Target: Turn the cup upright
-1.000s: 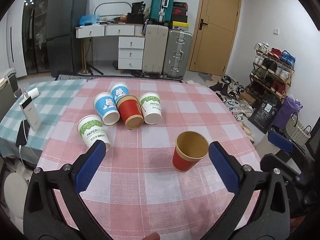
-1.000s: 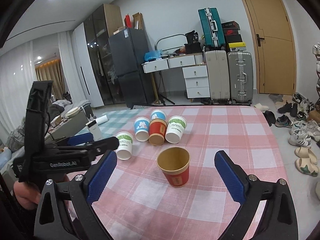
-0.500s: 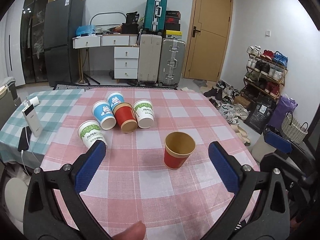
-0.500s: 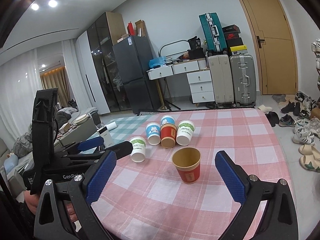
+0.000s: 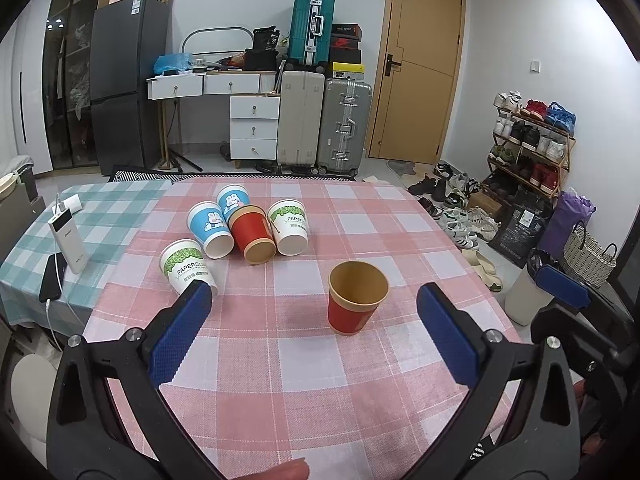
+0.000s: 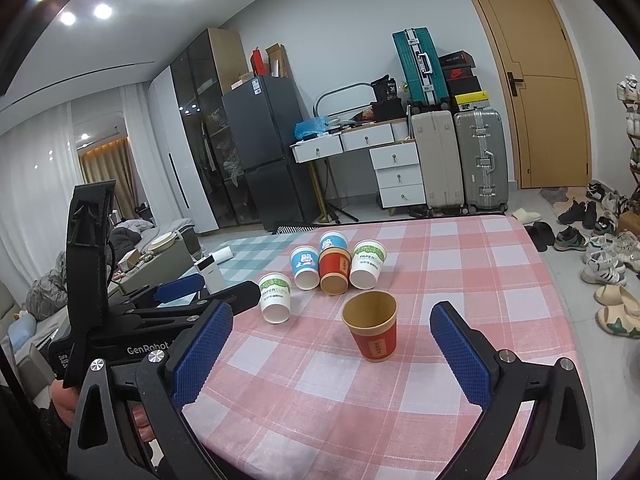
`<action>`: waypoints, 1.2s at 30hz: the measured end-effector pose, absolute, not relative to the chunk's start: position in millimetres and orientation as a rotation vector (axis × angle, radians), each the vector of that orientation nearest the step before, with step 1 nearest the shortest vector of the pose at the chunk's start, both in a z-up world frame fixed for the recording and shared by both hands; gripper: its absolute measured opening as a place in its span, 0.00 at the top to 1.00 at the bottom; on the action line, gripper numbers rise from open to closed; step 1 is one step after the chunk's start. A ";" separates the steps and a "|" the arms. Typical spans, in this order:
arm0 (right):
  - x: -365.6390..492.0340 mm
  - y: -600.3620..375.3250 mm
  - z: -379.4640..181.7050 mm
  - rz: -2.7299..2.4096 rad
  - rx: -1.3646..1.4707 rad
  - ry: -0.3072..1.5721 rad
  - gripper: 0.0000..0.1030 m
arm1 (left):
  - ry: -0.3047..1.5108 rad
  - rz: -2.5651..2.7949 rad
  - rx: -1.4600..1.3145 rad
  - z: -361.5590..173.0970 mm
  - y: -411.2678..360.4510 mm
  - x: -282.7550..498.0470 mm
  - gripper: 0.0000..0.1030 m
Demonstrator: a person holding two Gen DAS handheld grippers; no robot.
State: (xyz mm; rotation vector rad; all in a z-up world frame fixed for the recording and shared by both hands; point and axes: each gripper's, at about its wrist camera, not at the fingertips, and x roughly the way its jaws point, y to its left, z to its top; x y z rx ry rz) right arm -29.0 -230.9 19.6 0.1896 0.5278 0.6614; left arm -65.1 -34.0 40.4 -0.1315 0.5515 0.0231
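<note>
While upright, red cup (image 5: 357, 298) beyond fingers (image 5: 182, 330).

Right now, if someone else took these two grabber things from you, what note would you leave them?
Left gripper: open, empty, held over the table's near side.
Right gripper: open, empty too.
One red cup stands upright, mouth up, on the pink checked tablecloth.
Five cups lie on their sides behind it: another red cup, two blue, two white-green.
Left: probably stand those up one by one.
</note>
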 end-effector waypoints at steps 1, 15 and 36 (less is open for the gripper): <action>-29.2 -231.1 19.7 0.662 0.188 0.527 0.02 | 0.552 0.021 -0.131 40.3 -34.0 -64.8 0.01; -31.0 -235.4 22.6 0.657 0.200 0.532 0.02 | 0.550 0.031 -0.131 42.7 -31.2 -68.6 0.01; -28.3 -235.2 22.5 0.657 0.199 0.544 0.02 | 0.550 0.028 -0.132 43.4 -30.5 -70.4 0.01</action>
